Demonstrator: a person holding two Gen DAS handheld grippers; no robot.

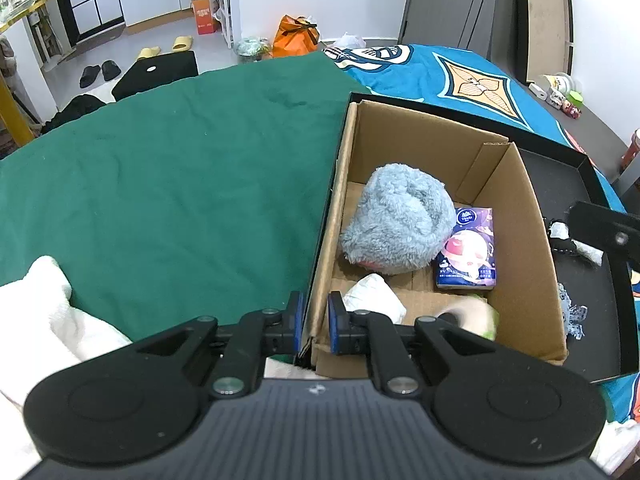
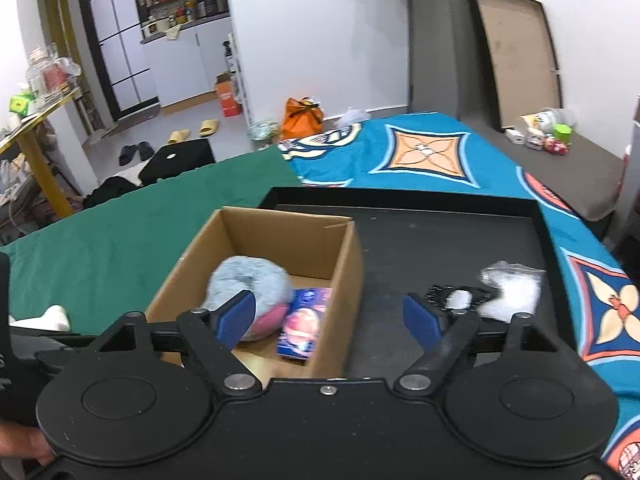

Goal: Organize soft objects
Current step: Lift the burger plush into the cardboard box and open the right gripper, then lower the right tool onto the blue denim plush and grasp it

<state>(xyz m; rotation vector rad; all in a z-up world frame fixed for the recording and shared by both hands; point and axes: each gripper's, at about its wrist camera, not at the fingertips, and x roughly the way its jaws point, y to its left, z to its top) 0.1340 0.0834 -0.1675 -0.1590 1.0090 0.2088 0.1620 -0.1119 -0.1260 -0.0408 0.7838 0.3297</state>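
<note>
Green cloth (image 1: 168, 168) covers the bed on the left of your left-wrist view. At lower centre your left claw (image 1: 316, 320) is clamped on the near left wall of the cardboard box (image 1: 520, 248). Inside lie a fluffy blue plush (image 1: 396, 220), a tissue pack (image 1: 466, 250) and a white wad (image 1: 374, 294).

Right-wrist view: your right claw (image 2: 330, 318) stands wide apart and empty at lower centre, over the box's right wall, which sits in a black tray (image 2: 440, 240). A white bag (image 2: 510, 288) lies at right.
</note>
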